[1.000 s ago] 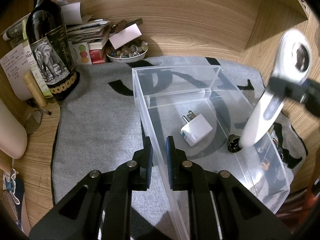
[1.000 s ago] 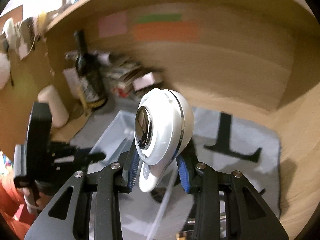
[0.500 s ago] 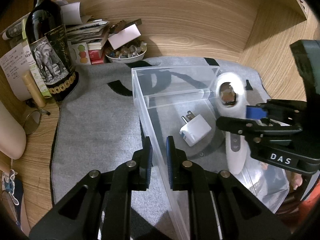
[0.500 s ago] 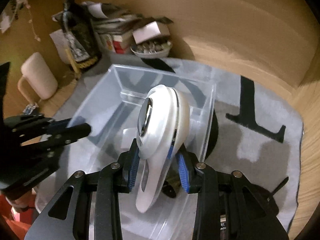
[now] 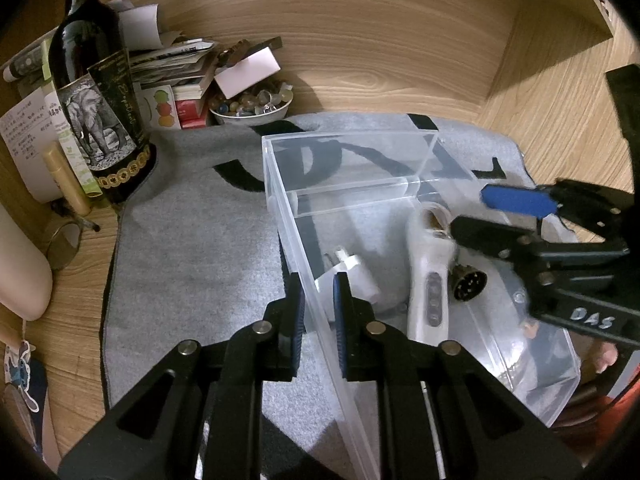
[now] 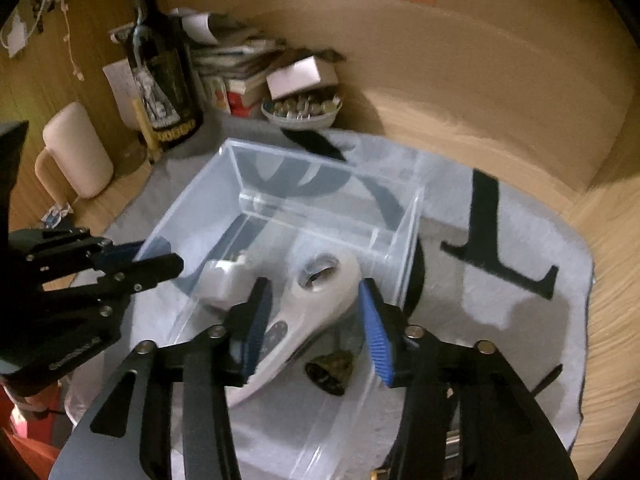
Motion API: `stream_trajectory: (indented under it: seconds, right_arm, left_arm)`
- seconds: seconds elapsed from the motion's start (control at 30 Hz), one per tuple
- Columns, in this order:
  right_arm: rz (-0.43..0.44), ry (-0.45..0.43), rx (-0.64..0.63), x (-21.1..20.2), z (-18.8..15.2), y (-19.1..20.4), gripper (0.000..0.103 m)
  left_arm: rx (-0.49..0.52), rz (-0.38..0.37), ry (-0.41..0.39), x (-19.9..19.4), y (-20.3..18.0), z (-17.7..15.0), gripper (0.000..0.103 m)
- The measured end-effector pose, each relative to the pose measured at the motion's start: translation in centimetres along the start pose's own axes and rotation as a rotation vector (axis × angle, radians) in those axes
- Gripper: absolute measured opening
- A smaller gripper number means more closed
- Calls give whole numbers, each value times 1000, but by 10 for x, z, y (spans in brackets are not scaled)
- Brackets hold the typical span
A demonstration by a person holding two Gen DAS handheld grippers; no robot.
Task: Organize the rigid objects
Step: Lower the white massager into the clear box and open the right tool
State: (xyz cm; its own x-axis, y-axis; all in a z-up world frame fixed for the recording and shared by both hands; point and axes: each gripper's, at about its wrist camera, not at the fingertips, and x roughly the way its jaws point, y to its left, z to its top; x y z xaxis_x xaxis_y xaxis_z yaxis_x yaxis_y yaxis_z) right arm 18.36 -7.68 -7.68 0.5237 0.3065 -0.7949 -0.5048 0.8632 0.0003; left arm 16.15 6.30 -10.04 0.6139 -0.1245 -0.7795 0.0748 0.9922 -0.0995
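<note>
Grey felt mat, clear rigid bin, glossy white teardrop device inside.

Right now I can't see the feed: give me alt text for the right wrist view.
The right hand-held gripper hangs open above a white handheld device lying in the clear plastic bin, beside a white charger. The left hand-held gripper clamps the bin's left wall on a grey mat.

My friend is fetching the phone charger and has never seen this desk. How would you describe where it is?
Find the clear plastic box on the grey mat. Inside, near the wall gripped by the left gripper, lies the charger, left of a long white handheld device. It is the small white cube with metal prongs.
</note>
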Motion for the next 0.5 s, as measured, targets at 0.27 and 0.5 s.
stream_trajectory:
  seconds: [0.27,0.5]
  right_arm:
    - [-70,-117,11,-44,2,-11,54]
    - [-166,-161,66,-77,-7,-44,55]
  left_arm:
    - [-4,-3,2,0,0,0,14]
    - [-4,-3,1,0,0,0,14]
